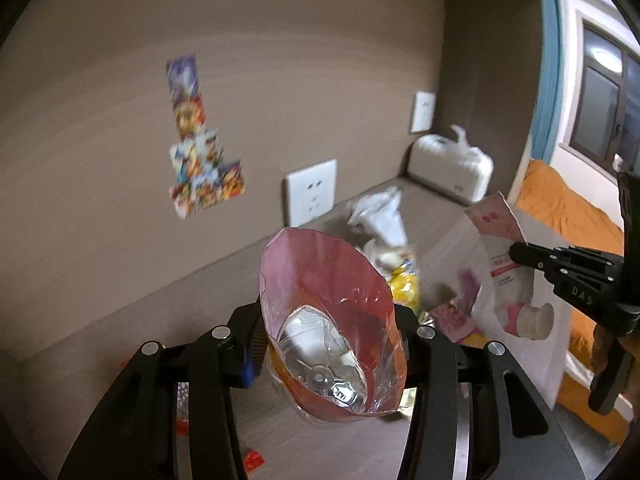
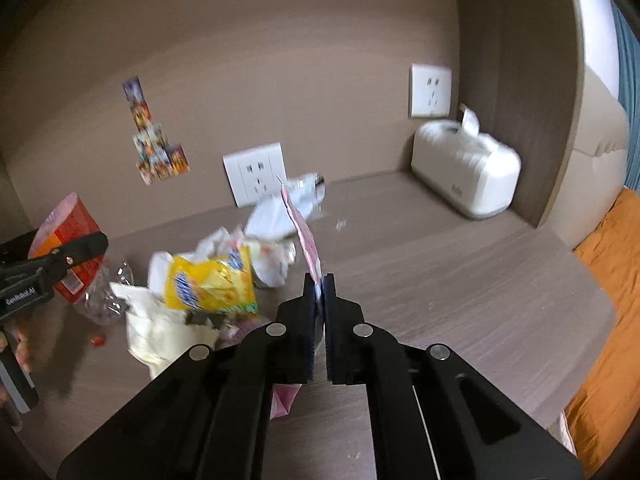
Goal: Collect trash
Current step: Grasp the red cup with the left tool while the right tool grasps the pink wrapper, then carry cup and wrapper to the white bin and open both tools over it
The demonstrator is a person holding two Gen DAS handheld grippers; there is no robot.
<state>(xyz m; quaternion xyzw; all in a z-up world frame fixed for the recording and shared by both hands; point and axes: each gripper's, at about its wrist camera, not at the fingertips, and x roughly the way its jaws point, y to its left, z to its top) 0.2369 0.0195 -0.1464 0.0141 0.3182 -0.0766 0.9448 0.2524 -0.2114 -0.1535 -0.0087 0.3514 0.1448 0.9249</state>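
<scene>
My left gripper [image 1: 328, 316] is shut on a cut red-labelled plastic bottle [image 1: 332, 332], held above the desk with its open end facing up; the bottle also shows in the right wrist view [image 2: 74, 232]. My right gripper [image 2: 319, 280] is shut on a flat white-and-pink wrapper [image 2: 304, 236], edge-on here; in the left wrist view the wrapper [image 1: 504, 264] hangs from the right gripper's fingers [image 1: 532, 258]. A trash pile lies on the desk: a yellow snack bag [image 2: 212, 280], crumpled white tissues [image 2: 160, 328], a white bag [image 2: 276, 212] and clear plastic [image 2: 100, 300].
A white tissue box [image 2: 468, 172] stands at the desk's back right corner. Wall sockets [image 2: 256, 178] and stickers [image 2: 154, 140] are on the brown back wall. A small red scrap [image 2: 97, 340] lies on the wooden desk [image 2: 460, 280]. An orange bed cover [image 2: 608, 320] lies to the right.
</scene>
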